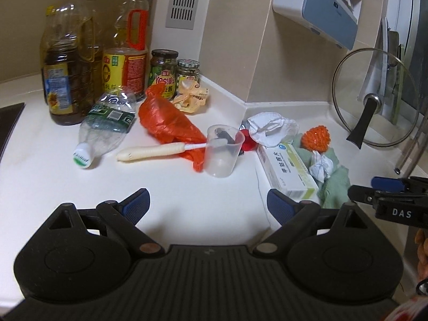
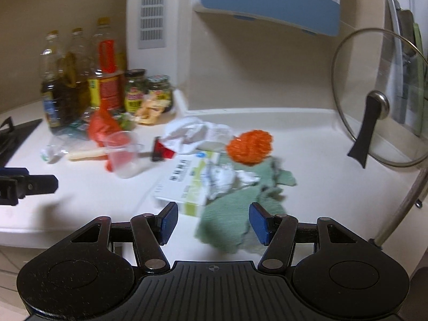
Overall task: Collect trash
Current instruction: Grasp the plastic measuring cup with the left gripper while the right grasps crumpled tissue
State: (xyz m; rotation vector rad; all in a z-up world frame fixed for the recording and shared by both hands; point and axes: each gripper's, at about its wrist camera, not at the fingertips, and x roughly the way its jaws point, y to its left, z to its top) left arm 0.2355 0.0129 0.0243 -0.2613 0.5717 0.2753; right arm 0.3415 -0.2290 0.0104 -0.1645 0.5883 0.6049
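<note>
Left gripper point(image 1: 208, 206) jaws wide apart, empty; right gripper point(image 2: 213, 223) apart, empty, above green cloth point(image 2: 227, 214)

Back left on white counter point(image 1: 187, 192): three oil bottles point(image 1: 69, 61), two jars point(image 1: 163, 73) beside them. Glass lid point(image 1: 374, 99) w/ black handle leans at right wall. Vent grille point(image 1: 184, 0) and blue-white wall unit point(image 1: 321, 13) above.

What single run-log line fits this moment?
stage: approach | left gripper: open, empty | right gripper: open, empty | trash: on counter
</note>
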